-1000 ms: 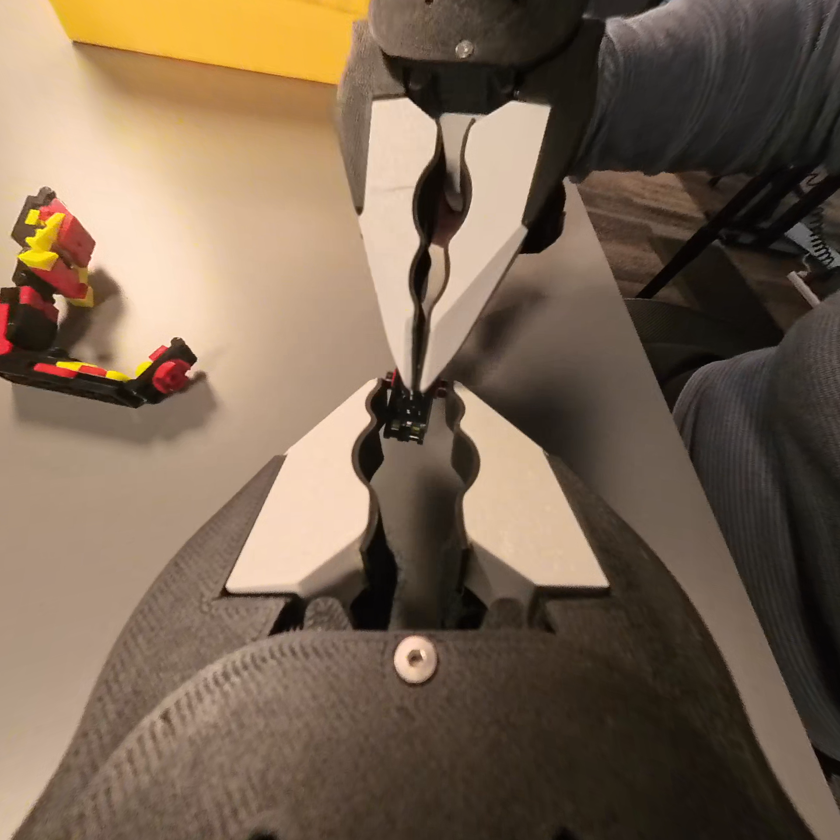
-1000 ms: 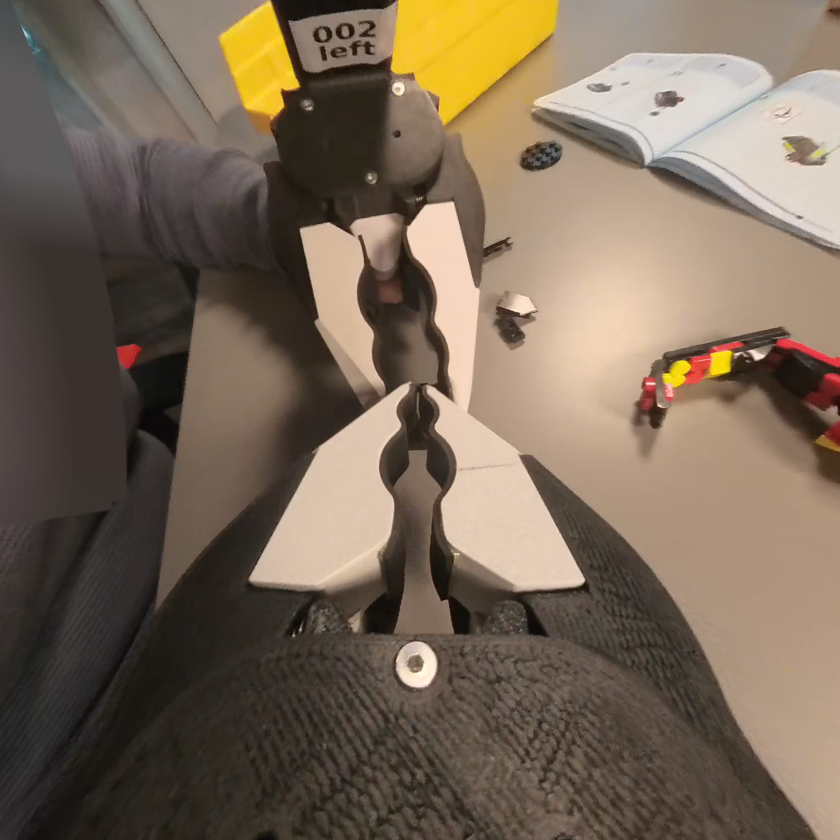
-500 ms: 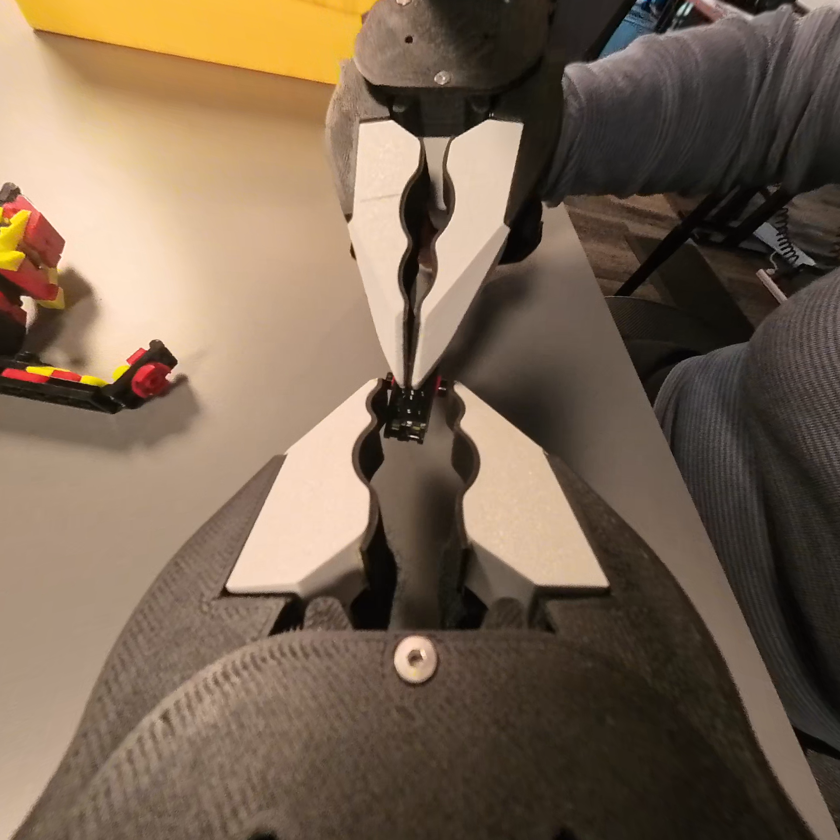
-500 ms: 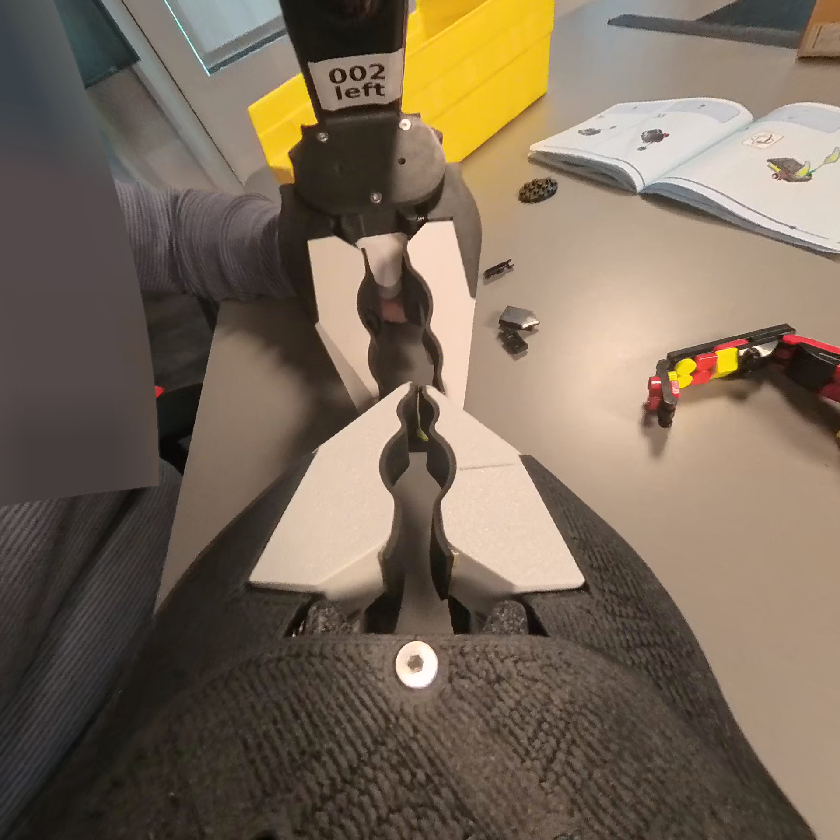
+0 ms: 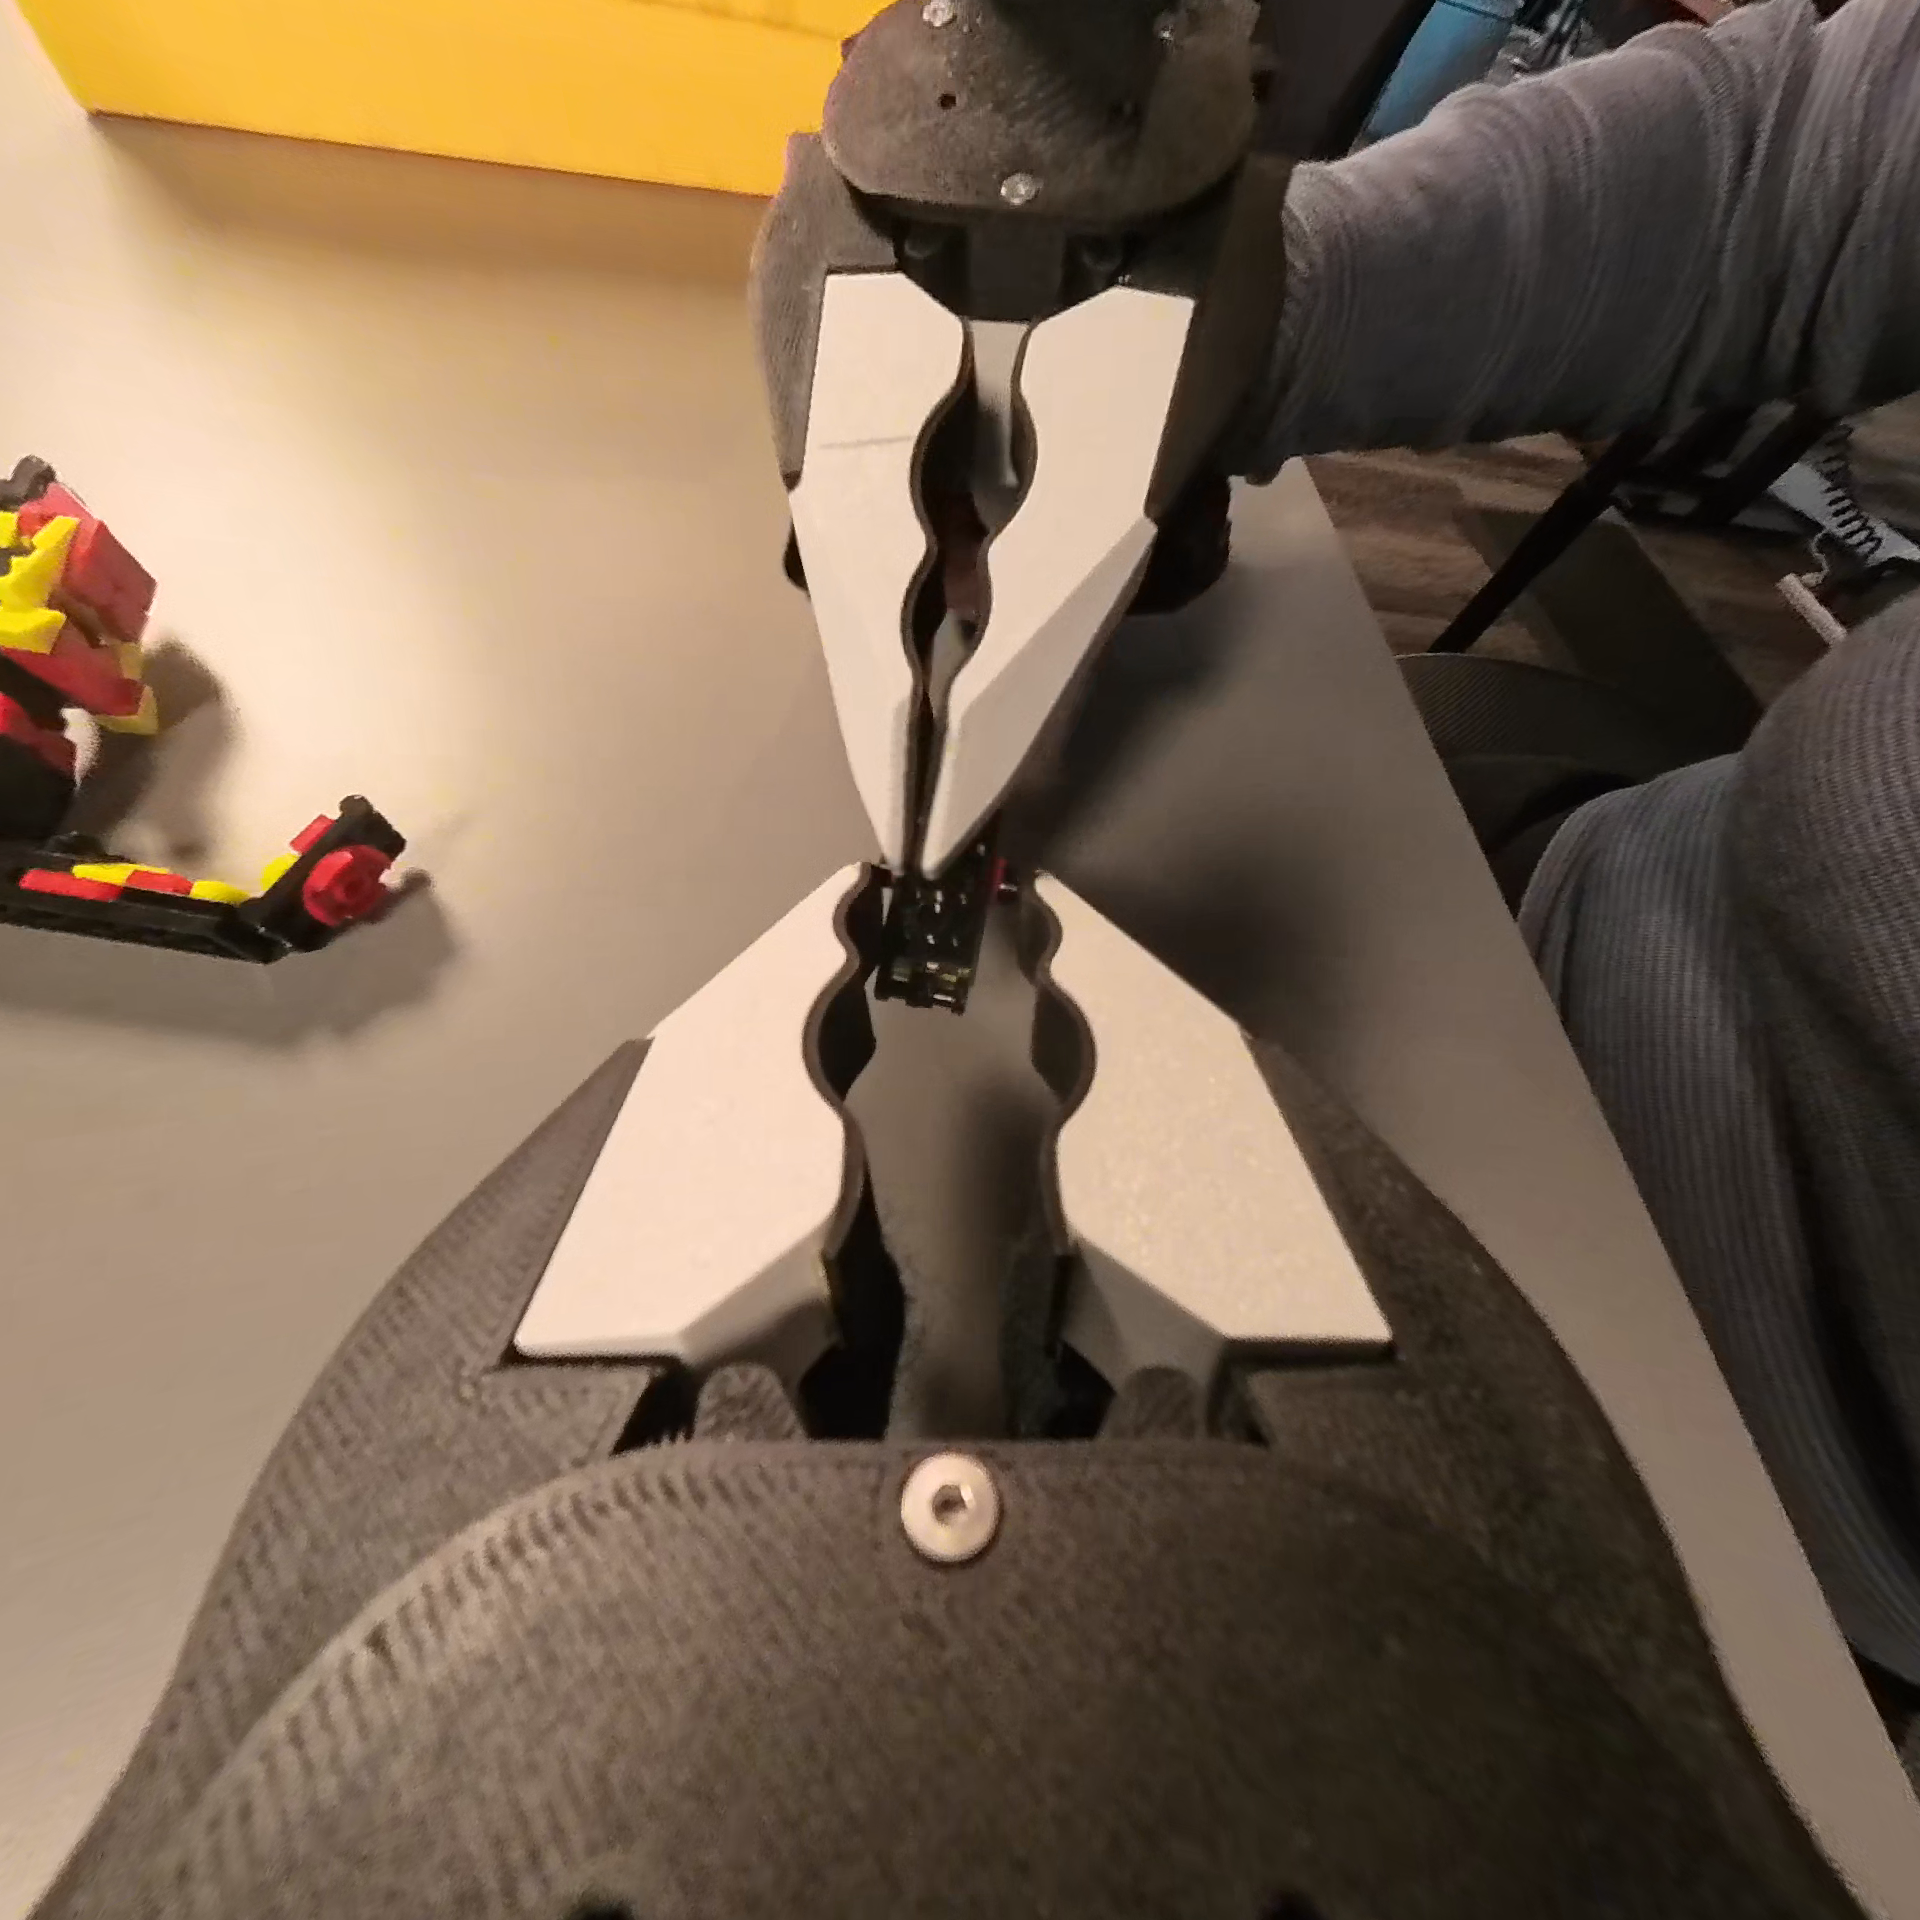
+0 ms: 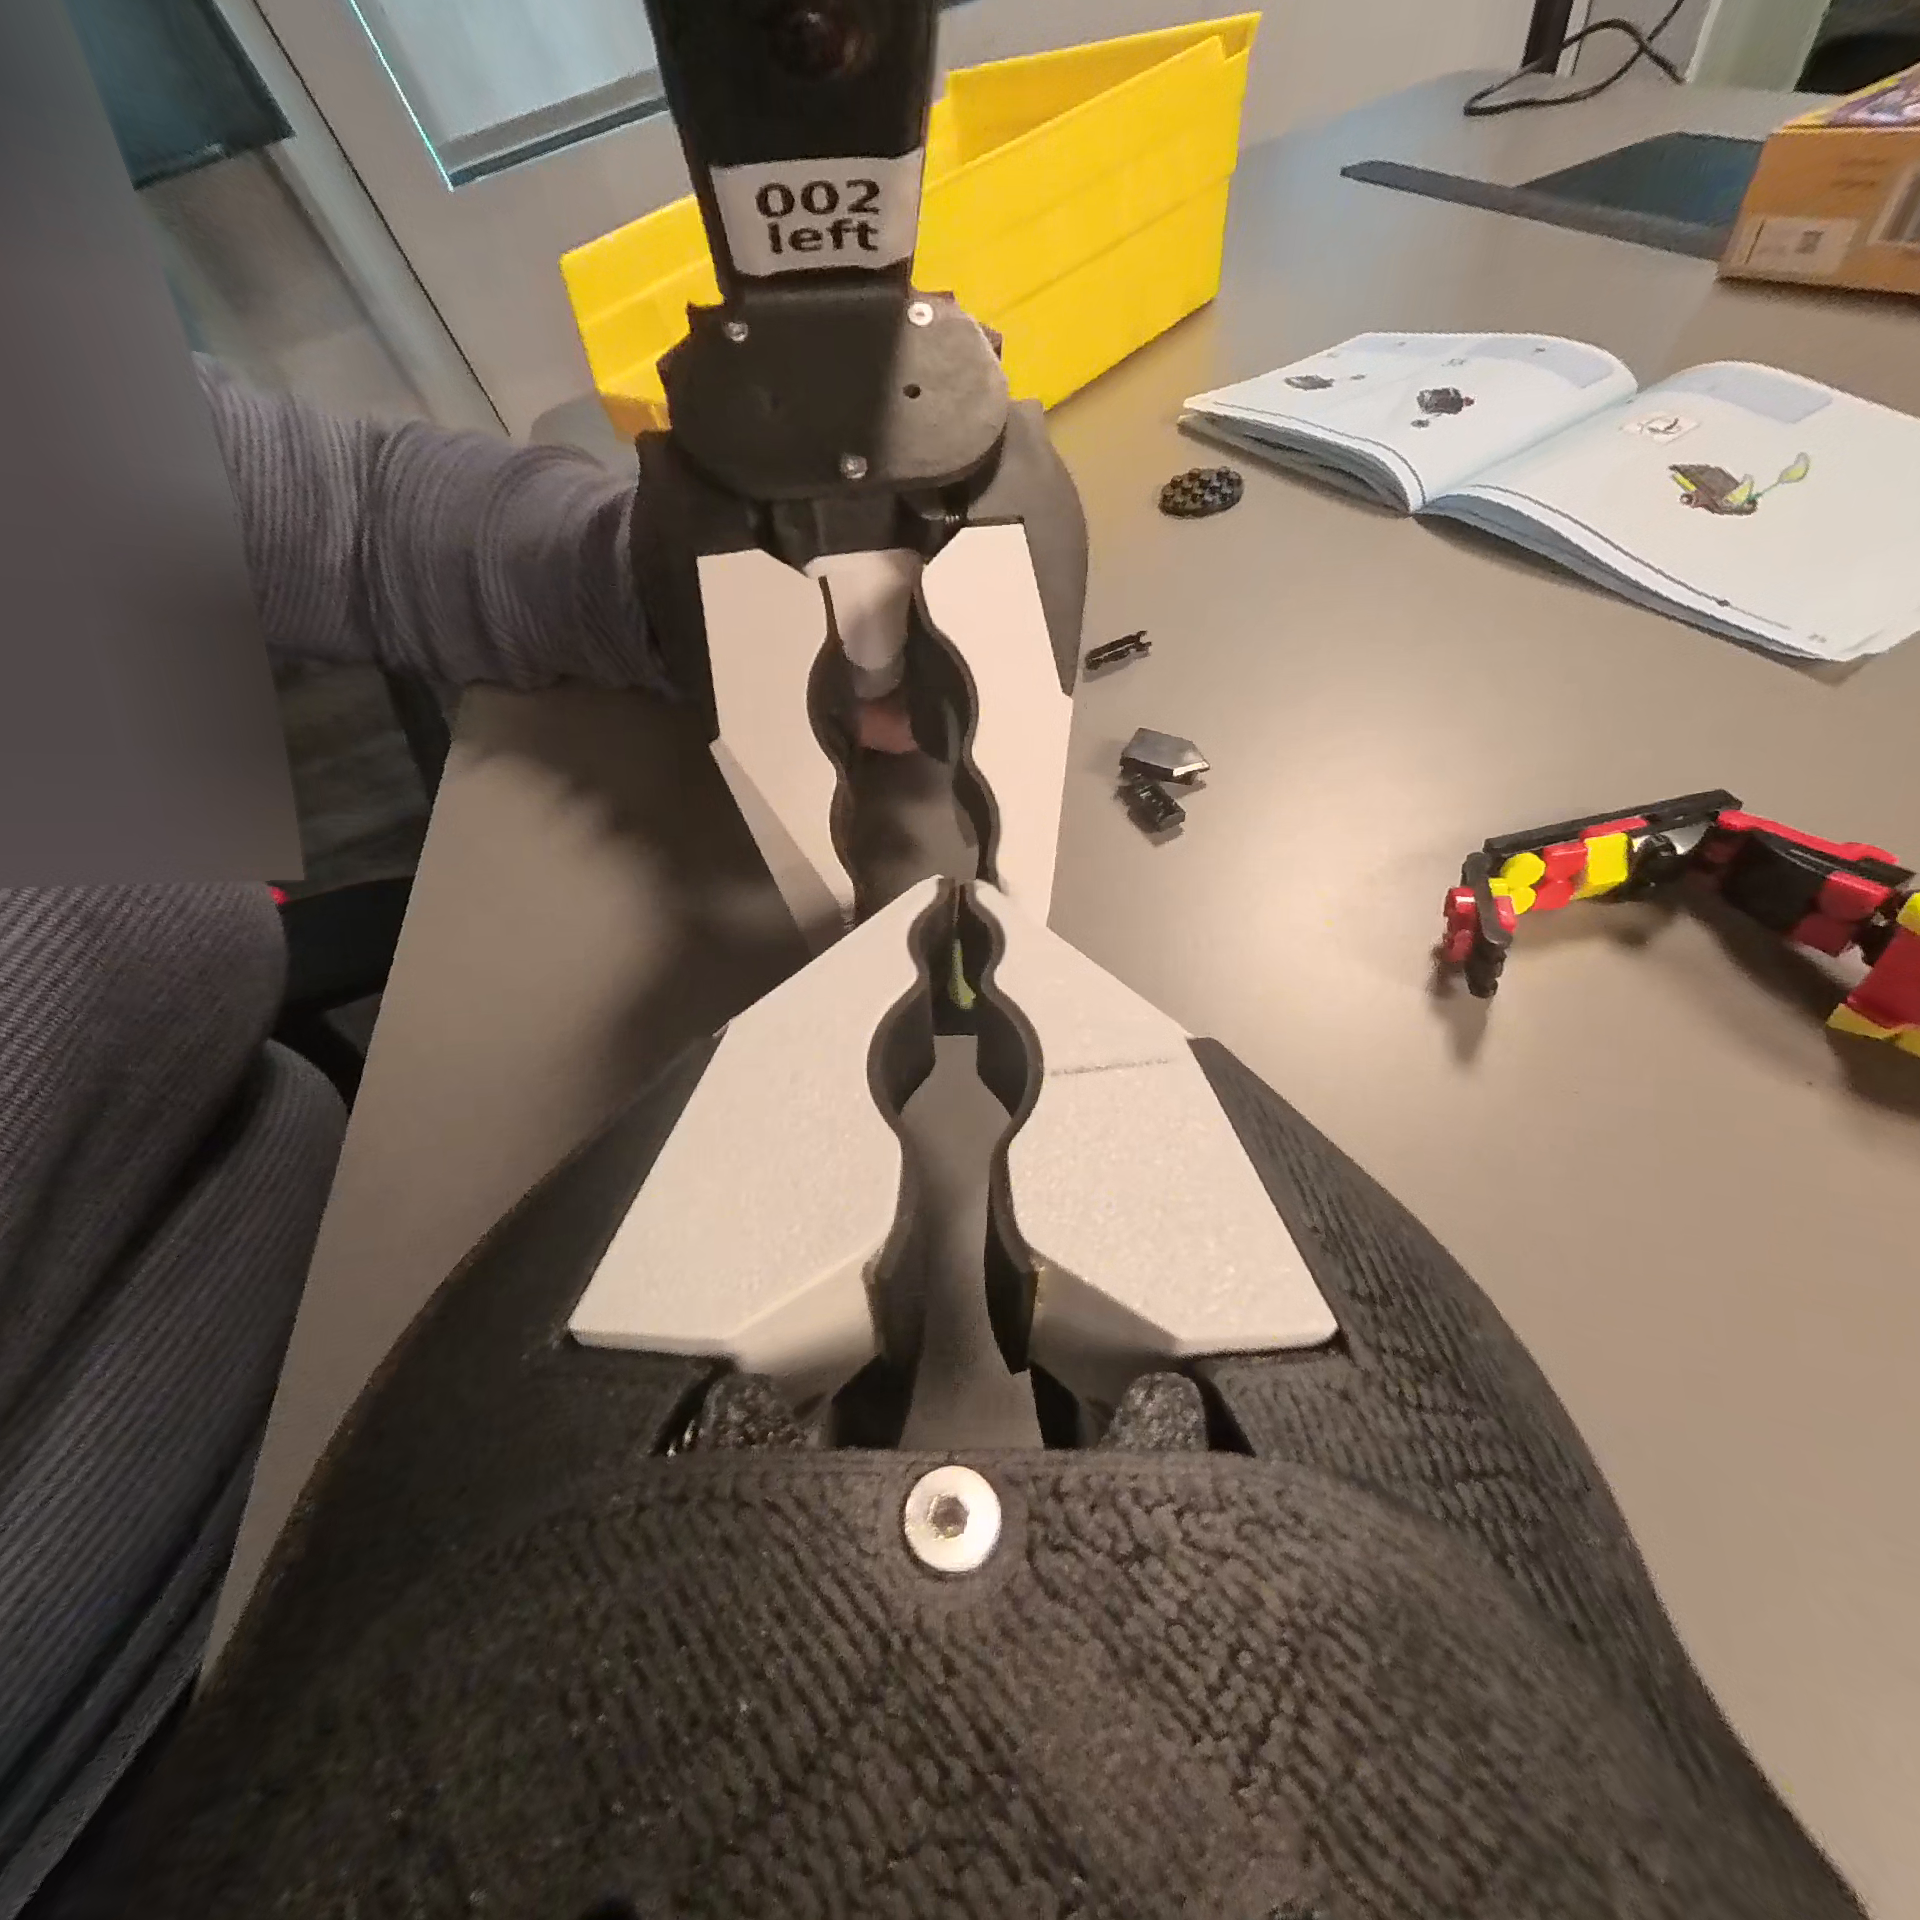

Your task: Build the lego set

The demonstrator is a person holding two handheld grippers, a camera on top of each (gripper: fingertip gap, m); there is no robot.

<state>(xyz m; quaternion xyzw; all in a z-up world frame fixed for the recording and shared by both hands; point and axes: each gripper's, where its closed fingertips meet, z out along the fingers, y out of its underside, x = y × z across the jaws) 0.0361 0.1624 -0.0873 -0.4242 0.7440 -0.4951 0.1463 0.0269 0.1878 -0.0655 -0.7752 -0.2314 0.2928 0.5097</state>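
My left gripper is shut on a small black lego assembly held between its tips above the table. My right gripper is shut on a thin black and lime piece. The two grippers meet tip to tip. The right gripper comes from above in the left wrist view and touches the top of the black assembly. The left gripper faces me in the right wrist view. A red, black and yellow lego model lies on the table, also in the left wrist view.
An open instruction booklet, a yellow bin and a cardboard box stand farther back. Loose black pieces, a black pin and a round black plate lie near. The table edge runs beside a person's legs. My left and right fingertips are right by each other. Both grippers' tips are roughly 15 cm from the black pin.
The grippers stay tip to tip. The right gripper has straightened from a tilt. Both have risen a little, and the lime piece now shows between the right fingers.
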